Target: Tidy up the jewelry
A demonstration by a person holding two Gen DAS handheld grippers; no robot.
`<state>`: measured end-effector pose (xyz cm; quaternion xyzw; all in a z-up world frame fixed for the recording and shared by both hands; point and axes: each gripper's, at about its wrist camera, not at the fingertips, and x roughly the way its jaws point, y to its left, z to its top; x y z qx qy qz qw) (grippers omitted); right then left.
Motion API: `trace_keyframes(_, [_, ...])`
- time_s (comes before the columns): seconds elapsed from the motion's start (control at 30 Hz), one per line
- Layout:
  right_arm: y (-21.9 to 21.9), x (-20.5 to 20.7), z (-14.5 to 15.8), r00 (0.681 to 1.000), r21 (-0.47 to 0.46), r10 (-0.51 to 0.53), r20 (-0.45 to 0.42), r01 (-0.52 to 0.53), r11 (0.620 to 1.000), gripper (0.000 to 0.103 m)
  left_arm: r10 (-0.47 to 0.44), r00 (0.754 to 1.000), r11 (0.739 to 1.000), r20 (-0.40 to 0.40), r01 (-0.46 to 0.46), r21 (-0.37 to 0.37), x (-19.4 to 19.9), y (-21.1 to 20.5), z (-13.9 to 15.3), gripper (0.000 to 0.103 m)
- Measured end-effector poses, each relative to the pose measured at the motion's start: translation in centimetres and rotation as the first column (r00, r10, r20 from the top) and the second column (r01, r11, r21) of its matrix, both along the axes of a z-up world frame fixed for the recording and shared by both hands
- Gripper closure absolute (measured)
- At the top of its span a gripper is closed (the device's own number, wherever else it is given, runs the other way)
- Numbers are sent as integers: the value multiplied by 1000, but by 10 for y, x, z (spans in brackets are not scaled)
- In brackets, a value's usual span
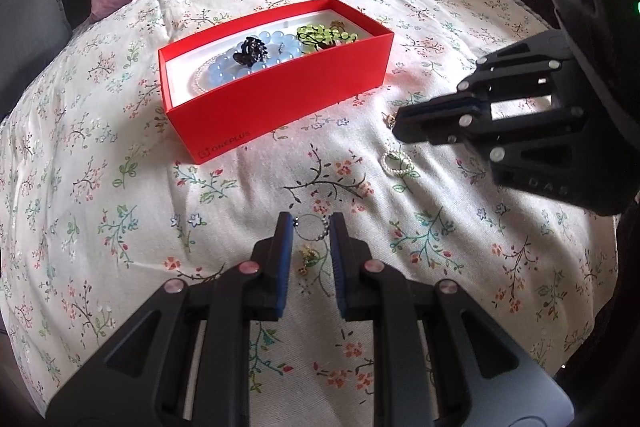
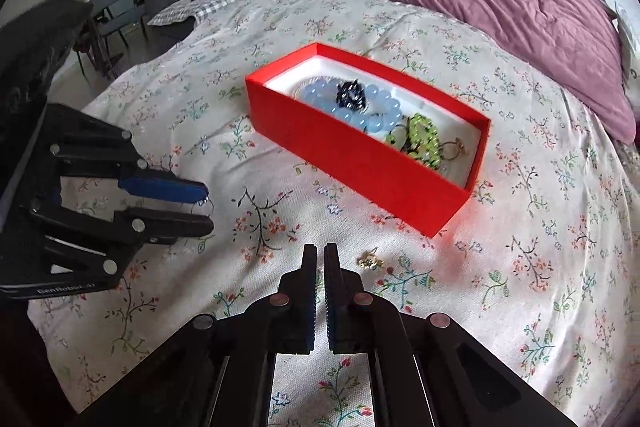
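A red box [image 1: 280, 99] printed "ONEPLUS" sat mid-bed, beads inside. The left gripper [image 1: 311, 227], marked "GenRobot.AI", pinched a thin wire bracelet [image 1: 311, 229], light, floppy, likely best gripped across its loop. The right gripper [image 2: 319, 251] was pressed together empty, near a tiny gold earring [image 2: 370, 259] at right.

"ONEPLUS" with a small logo square, pale print, on the long outer side of the red box [image 1: 276, 95], near its 7 o'clock corner in the left wrist view. "GenRobot.AI", partly blurred, on the left gripper [image 2: 206, 205] body at 8 o'clock in the right wrist view. Faint embossed "DAS" on the right gripper [image 1: 396, 125] housing at 4 o'clock.
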<state>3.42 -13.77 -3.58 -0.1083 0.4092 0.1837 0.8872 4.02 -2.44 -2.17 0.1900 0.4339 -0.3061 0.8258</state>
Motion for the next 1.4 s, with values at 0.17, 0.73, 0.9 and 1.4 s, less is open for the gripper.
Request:
trace_keyframes(0.17, [-10,-2,10,1000,66,17,-7,-16,998,91,1,1000,1000,0,-1,2,1,-1,0,83])
trace_keyframes(0.73, [8,5,-33,994,-27,63,-86,-65,998,45,-2,1000,1000,-4,3,9,1,-1,-2,83])
trace_keyframes(0.9, [8,8,-32,994,-29,65,-92,-68,997,92,-2,1000,1000,-3,2,8,1,-1,-1,83])
trace_keyframes(1.4, [7,-1,-10,998,-23,66,-21,-66,998,100,-2,1000,1000,7,2,-2,0,-2,4,83])
